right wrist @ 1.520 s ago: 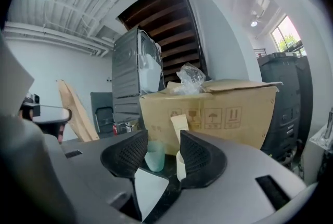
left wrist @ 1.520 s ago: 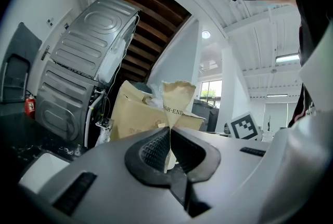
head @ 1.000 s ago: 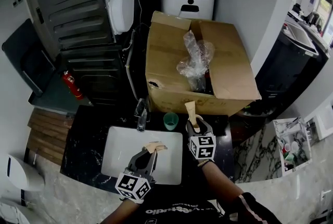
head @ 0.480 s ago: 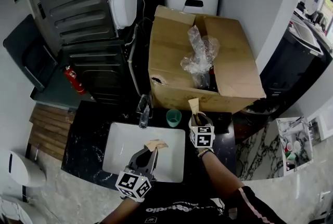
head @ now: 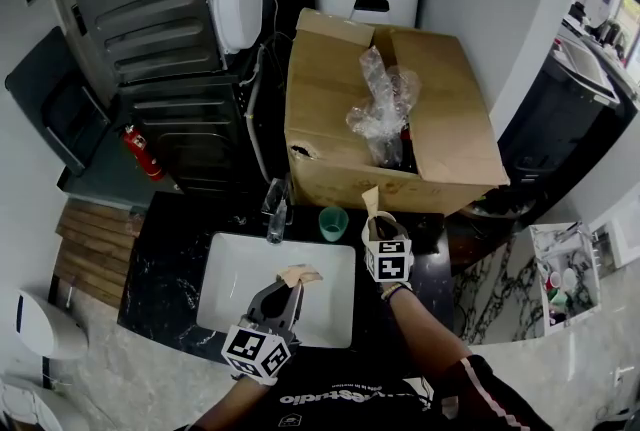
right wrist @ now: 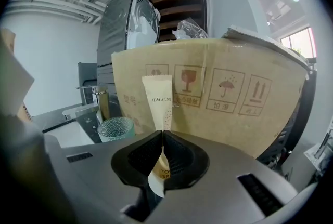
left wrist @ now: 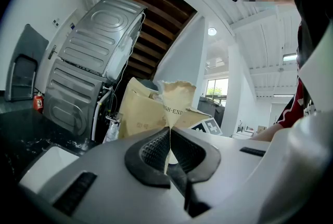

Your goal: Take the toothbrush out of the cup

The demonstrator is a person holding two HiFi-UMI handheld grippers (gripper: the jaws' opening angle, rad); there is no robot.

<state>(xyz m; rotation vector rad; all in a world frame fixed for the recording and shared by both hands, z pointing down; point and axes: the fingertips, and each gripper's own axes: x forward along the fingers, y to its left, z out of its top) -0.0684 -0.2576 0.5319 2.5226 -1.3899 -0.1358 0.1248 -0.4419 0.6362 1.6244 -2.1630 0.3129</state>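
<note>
Toothbrush packet: slim cream paper sleeve, upright before cardboard box. Right gripper jaws just closed, pinching it. Left gripper clamps torn beige wrapper scrap.

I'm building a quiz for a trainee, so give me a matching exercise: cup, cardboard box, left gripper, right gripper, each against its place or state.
1 cup
2 cardboard box
3 left gripper
4 right gripper

A shut on a tall paper packet
B green, on the dark counter
C shut on a torn paper scrap over the sink
D open-topped, clear plastic inside

Pairs: 1-B, 2-D, 3-C, 4-A. The right gripper's jaws have just been closing on the packet.
</note>
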